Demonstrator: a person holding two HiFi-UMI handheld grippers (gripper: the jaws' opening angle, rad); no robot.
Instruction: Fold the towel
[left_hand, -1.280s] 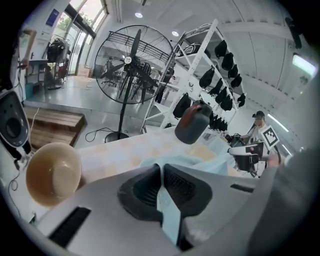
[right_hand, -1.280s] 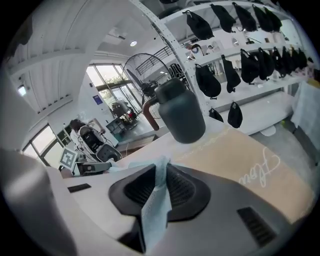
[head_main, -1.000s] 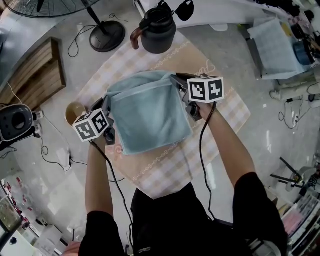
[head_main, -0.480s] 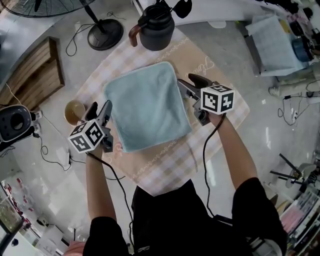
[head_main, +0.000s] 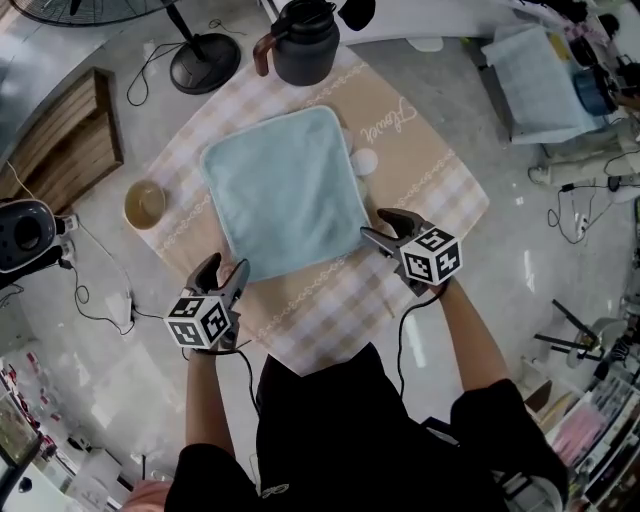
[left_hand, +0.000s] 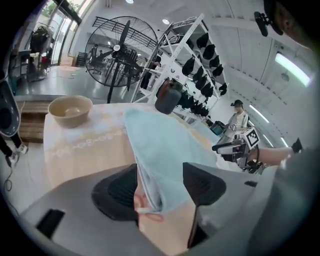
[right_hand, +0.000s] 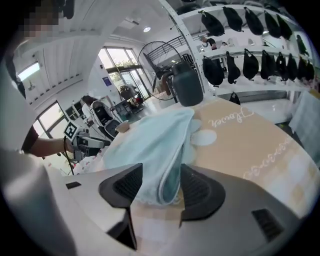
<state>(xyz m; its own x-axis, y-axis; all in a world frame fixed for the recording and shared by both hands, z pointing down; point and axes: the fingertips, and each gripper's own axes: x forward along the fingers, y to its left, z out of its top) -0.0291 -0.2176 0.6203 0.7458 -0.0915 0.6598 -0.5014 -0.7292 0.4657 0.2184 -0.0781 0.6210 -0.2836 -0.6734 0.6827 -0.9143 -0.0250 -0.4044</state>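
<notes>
- The head view is bright, with even overhead light; only soft, faint shadows edge the towel (head_main: 285, 190).
- The pale floor (head_main: 520, 250) carries a mild sheen.
- Both gripper views are fisheye, with dark corners, and the shelves (left_hand: 192, 42) bow.
- A ceiling strip (left_hand: 294, 67) glares in the left gripper view; the windows (right_hand: 117, 60) blow out white in the right.
- The nearest foreground is soft in both; farther things are sharper.
</notes>
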